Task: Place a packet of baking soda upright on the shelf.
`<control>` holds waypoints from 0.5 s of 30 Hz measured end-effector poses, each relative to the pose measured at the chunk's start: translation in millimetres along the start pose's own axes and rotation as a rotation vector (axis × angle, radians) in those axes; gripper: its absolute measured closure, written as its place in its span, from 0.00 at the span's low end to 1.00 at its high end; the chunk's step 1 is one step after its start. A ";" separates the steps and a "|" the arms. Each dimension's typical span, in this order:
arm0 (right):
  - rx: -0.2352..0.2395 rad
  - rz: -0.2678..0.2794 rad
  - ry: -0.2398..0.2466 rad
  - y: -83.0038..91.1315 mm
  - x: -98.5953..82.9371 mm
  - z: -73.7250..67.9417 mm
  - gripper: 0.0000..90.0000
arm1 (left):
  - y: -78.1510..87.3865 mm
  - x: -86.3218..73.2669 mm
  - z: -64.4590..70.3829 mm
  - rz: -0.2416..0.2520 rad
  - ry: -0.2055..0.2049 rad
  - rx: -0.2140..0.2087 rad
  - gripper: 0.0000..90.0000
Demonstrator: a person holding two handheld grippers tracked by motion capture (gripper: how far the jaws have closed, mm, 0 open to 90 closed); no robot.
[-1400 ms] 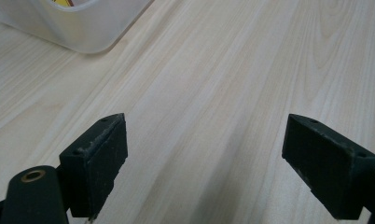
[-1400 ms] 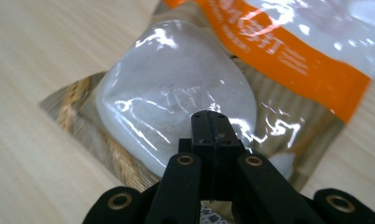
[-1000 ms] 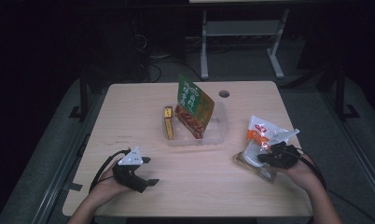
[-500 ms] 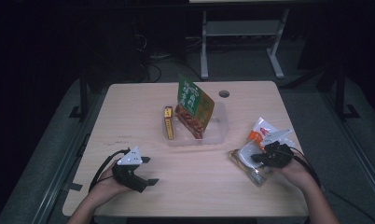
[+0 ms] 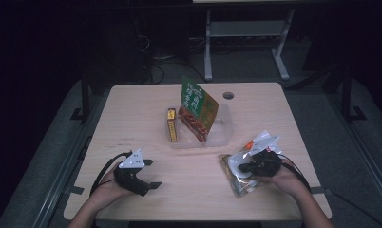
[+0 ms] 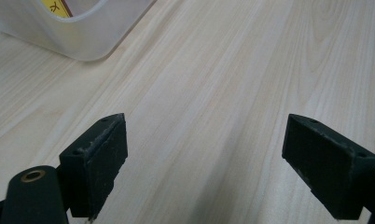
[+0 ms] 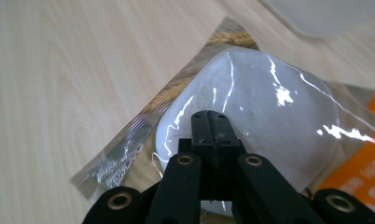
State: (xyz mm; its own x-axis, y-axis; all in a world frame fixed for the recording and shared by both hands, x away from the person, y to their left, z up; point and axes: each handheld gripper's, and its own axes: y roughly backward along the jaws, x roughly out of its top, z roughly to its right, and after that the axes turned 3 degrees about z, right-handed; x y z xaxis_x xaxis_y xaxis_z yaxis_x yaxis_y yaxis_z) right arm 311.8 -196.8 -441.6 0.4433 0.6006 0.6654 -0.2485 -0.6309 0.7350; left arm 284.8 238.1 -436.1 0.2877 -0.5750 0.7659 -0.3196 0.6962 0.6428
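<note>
A clear packet [image 5: 243, 184] with a white lump and orange print lies at the table's front right. My right gripper [image 5: 242, 167] is over it. In the right gripper view the jaws [image 7: 209, 122] are pressed together on the glossy white part of the packet [image 7: 274, 107]. My left gripper [image 5: 154, 173] rests open at the front left, and there is only bare wood between its pads [image 6: 97, 163]. A clear plastic tray [image 5: 221, 138] in the middle of the table holds an upright green and orange bag [image 5: 197, 107]. A yellow box [image 5: 171, 124] stands at its left side.
The tray's corner [image 6: 83, 42] shows ahead and to the left of my left gripper. A round cable hole [image 5: 228, 95] sits near the table's far edge. Dark floor and a metal frame [image 5: 246, 33] lie beyond the table.
My right gripper has pulled the packet toward the table's near edge and slightly left. The left gripper has stayed in place, open.
</note>
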 end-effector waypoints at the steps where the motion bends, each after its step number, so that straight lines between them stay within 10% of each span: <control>1: 0.010 0.001 0.009 -3.2 2.7 -2.8 1.00 | -0.1 0.2 0.2 0.001 0.000 -0.001 0.15; 11: 0.076 -0.017 0.160 -34.5 32.6 -27.0 1.00 | -1.5 1.2 3.5 0.008 0.005 -0.015 0.15; 15: 0.003 0.001 0.133 -28.6 35.4 -23.9 1.00 | -0.4 1.0 3.1 0.000 -0.002 -0.018 0.15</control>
State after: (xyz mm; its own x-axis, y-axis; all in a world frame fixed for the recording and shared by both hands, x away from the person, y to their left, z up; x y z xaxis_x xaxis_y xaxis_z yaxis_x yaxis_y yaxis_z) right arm 314.0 -145.7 -436.0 0.3248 0.6598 0.6776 -0.2462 -0.6328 0.7342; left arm 282.4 235.9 -435.5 0.2856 -0.5758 0.7661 -0.3031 0.7041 0.6422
